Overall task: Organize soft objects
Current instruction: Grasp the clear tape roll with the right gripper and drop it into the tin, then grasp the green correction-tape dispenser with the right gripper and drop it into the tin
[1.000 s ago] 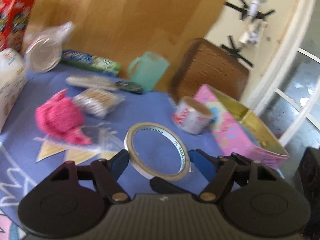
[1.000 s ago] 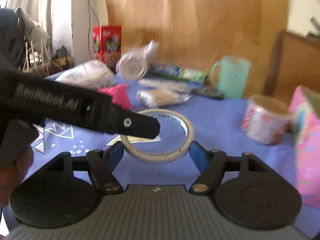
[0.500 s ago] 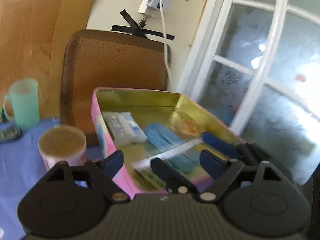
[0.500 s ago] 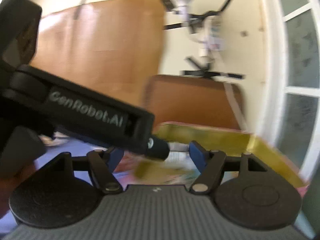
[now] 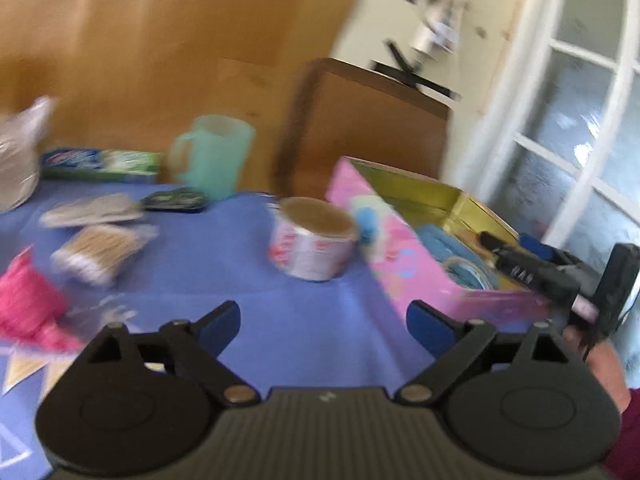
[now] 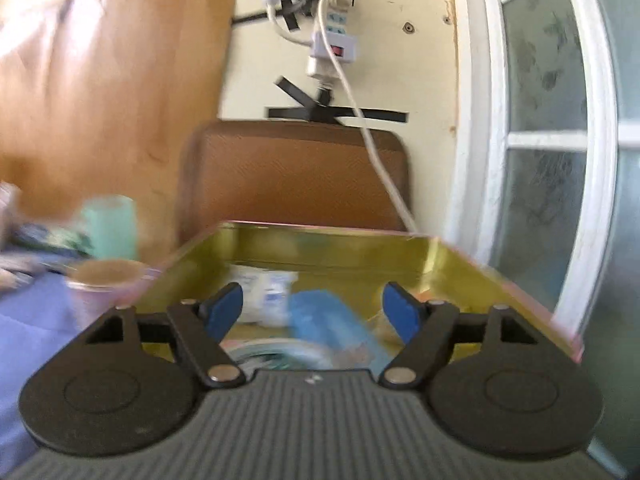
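Two grippers are seen over a table covered in a blue cloth (image 5: pixel 304 320). The left gripper (image 5: pixel 322 322) is held above bare cloth with its blue-padded jaws wide apart and opening further, and nothing is held between them. The right gripper (image 6: pixel 312 308) is poised at the near edge of an open box (image 6: pixel 460 256), pink and patterned on the outside and gold inside; its jaws are apart but closing, and nothing is gripped between them. In the left wrist view the right gripper (image 5: pixel 516 252) is also seen from the side, reaching over the box (image 5: pixel 384 240), a hand (image 5: pixel 600 360) behind it. Inside the box a white packet with blue print (image 6: pixel 266 292), a blue packet (image 6: pixel 324 320) and a pale ring of tape (image 6: pixel 276 350) are found lying together, blurred. Soft items are left on the cloth: a fuzzy bright pink bundle (image 5: pixel 28 308) at the far left, and near it two clear bags of tan sticks (image 5: pixel 100 252), apart from the box. A printed roll with a brown top (image 5: pixel 312 240) is set just beside the box, and a mint green mug (image 5: pixel 212 156) stands further back. Details are smeared by motion throughout.
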`<state>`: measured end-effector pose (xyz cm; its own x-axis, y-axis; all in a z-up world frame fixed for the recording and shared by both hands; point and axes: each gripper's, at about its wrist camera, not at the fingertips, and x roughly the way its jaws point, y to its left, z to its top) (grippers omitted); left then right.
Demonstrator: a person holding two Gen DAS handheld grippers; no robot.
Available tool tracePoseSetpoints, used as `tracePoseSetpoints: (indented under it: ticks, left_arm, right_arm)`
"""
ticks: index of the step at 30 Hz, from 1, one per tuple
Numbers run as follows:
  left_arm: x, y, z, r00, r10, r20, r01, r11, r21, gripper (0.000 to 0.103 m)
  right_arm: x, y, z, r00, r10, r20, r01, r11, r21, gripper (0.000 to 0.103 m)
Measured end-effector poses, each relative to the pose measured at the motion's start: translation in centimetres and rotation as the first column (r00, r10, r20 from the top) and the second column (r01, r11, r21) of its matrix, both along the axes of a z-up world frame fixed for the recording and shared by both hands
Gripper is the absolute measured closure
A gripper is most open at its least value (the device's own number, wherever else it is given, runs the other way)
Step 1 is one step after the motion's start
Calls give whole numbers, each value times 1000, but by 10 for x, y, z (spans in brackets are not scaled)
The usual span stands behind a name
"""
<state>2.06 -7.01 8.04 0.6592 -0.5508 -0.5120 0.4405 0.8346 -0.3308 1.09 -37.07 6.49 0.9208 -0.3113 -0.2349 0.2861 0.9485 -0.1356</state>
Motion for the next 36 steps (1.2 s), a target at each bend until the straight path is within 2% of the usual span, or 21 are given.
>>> tracePoseSetpoints:
  ticks: [3,4,6,8,12,15,16,17,18,19,20,21,22,24,26,29,30,31,33,34,36]
  left_arm:
    - [-7,29,1,999,42,16,-42,999,-8,10]
    - [-9,36,0,998,53,24,-53,999,1,10]
    - [-14,53,-4,997,73,35,-74,997,30,8]
    - [-16,65,-8,996,85,28,-87,995,47,8]
    - [-24,88,-24,992,128,-5,-127,991,39,8]
    - [-27,99,-32,987,160,-26,-159,987,32,8]
    - [-28,102,-33,985,168,-28,-167,985,31,8]
    - [-28,104,-33,984,177,-27,-176,984,30,8]
    - [-30,108,-33,982,186,-23,-185,982,27,8]
    - [-29,111,-32,981,194,-19,-194,981,25,8]
    - [-30,115,-31,978,206,-13,-206,978,22,8]
    - [-30,119,-31,976,217,-7,-217,976,21,8]
    - [-31,123,-31,974,228,-1,-228,973,22,8]
    - [-27,131,-33,969,247,7,-247,969,26,8]
    - [-21,137,-37,964,267,8,-268,963,35,8]
    - [-13,138,-44,957,287,34,-288,955,65,8]
    - [-13,136,-47,958,283,37,-285,956,71,9]
    - [-13,135,-48,962,272,38,-274,959,67,10]
    - [-18,135,-46,963,255,82,-261,963,68,10]
    - [-20,134,-46,964,247,96,-254,965,69,10]
    - [-24,134,-45,964,236,122,-245,967,69,10]
  right_arm:
    - [-5,-14,22,995,101,-11,-100,992,82,25]
    - [-7,-16,28,991,128,-32,-125,989,80,25]
    - [-3,-23,37,969,198,-145,-191,980,58,25]
    - [8,-27,39,928,240,-284,-245,969,19,25]
    - [43,-25,22,828,209,-520,-294,952,-86,24]
    - [67,-30,18,748,309,-588,-329,941,77,19]
    - [73,-29,18,740,317,-592,-331,939,90,18]
    - [80,-26,18,762,260,-593,-301,953,31,22]
    - [87,-20,14,801,130,-585,-236,966,-108,27]
    - [91,-17,13,824,52,-564,-189,964,-188,27]
    - [94,-19,17,840,29,-541,-155,970,-189,32]
    - [92,-21,28,865,51,-499,-129,984,-122,38]
    - [86,-21,41,893,93,-440,-127,991,-50,39]
    - [74,-9,66,923,213,-319,-198,977,79,39]
    - [71,19,82,907,336,-253,-303,939,160,40]
    - [87,76,88,829,501,-247,-452,862,230,49]
    - [98,99,85,800,541,-260,-484,837,253,56]
    - [113,118,82,772,573,-277,-508,817,273,60]
    - [147,158,68,719,618,-317,-531,783,323,77]
    - [166,174,59,699,630,-338,-529,774,349,82]
    - [207,209,37,684,618,-387,-493,783,379,87]
